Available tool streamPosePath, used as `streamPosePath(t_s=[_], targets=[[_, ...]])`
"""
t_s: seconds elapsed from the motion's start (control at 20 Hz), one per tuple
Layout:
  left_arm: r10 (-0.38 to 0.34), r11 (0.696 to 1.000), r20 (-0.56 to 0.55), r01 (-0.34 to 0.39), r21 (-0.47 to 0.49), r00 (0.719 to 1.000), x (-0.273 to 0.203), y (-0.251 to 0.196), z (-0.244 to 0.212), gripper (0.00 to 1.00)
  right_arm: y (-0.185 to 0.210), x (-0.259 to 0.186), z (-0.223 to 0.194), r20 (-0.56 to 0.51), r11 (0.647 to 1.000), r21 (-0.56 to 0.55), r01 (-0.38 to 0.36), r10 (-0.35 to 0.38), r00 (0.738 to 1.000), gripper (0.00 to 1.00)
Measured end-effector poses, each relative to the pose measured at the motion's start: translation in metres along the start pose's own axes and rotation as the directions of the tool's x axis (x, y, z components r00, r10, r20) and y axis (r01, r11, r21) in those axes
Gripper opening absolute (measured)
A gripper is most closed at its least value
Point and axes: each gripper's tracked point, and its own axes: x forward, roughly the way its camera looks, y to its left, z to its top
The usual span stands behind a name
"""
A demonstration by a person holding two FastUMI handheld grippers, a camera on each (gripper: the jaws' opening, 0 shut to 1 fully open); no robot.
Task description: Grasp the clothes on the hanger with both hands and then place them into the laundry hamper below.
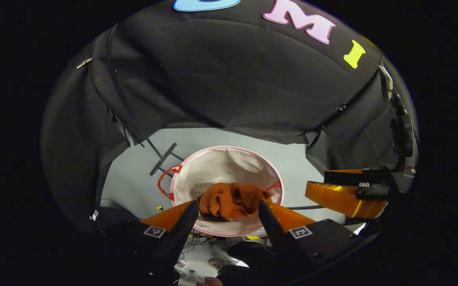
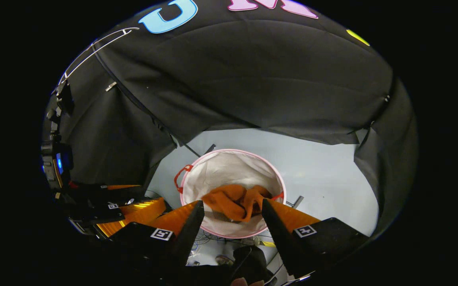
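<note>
Clothes (image 1: 231, 200), a crumpled orange heap, lie inside the round white laundry hamper (image 1: 229, 167) standing on the pale floor (image 1: 133, 186). Left tongs (image 1: 227, 214) and right tongs (image 2: 232, 212) hover above its rim, both released, grasping nothing.

Laundry hamper (image 1: 225, 159) stands on the floor (image 1: 133, 186), below both grippers. Clothes (image 1: 231, 200) lie bunched inside it, against the near wall. Left gripper (image 1: 227, 212) and right gripper (image 2: 232, 214) hang side by side above the hamper's near rim, jaws apart, nothing between them. Booth wall behind the hamper.
</note>
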Motion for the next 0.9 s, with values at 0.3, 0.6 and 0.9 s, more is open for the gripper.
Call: streamPosePath(t_s=[0.3, 0.6, 0.9], targets=[[0.000, 1.000, 0.016, 0.000, 0.000, 1.000, -0.014, -0.003, 0.002, 0.96, -0.002, -0.013, -0.011, 0.019, 0.998, 0.026, 0.061, -0.061, 0.998, 0.99], [0.003, 1.000, 0.121, -0.006, 0.027, 0.993, -0.064, -0.007, 0.007, 0.96, 0.012, -0.068, 0.002, 0.145, 0.994, 0.021, 0.106, -0.108, 0.983, 0.99], [0.000, 0.997, 0.365, -0.027, 0.069, 0.931, -0.160, -0.015, 0.046, 0.96, 0.035, -0.162, 0.042, 0.381, 0.987, 0.030, 0.158, -0.157, 0.911, 0.98]])
